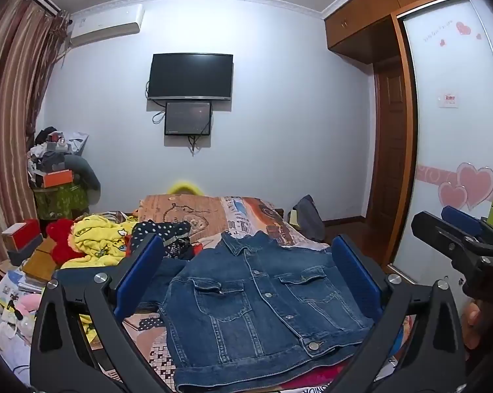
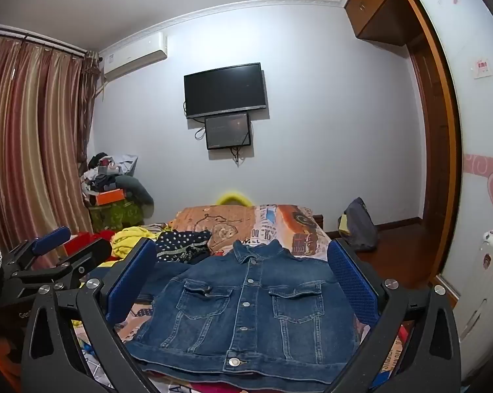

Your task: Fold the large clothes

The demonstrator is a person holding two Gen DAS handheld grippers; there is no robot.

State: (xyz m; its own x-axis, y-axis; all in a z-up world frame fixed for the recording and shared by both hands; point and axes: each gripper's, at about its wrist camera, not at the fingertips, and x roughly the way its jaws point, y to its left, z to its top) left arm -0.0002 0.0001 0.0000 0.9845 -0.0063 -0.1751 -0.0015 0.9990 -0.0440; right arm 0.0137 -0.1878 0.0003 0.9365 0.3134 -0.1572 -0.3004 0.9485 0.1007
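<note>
Two grippers hang above a bed, each with its blue-padded jaws spread wide and nothing between them. At the far left, striped curtains (image 1: 13, 98) cover the window, with a white air conditioner (image 1: 105, 24) mounted high on the wall beside them. Below, a cluttered stack with an orange box (image 1: 58, 178) stands in the corner, and a red box (image 1: 20, 234) sits nearer on piled items. On the left side of the bed (image 1: 187, 209) lie a red garment (image 1: 61, 240), a crumpled yellow garment (image 1: 99, 239) touching it, and just to its right a dark polka-dot garment (image 1: 167, 234). The left gripper (image 1: 246, 275) frames the denim jacket (image 1: 256, 304), which lies spread front-up and buttoned in the middle of the bed, collar toward the far wall, hem nearest the cameras. One sleeve stretches out to the left under the left finger. On the far wall hang a dark television (image 1: 190, 77) and a smaller screen (image 1: 188, 118) just beneath it. The right gripper (image 2: 243, 281) sits above the same jacket (image 2: 243, 311); in the left wrist view it shows at the right edge (image 1: 456, 229). Further right, a grey bag (image 2: 359, 226) rests on the floor beside the bed, near a wooden wardrobe (image 1: 400, 124) with heart stickers on its sliding door.
</note>
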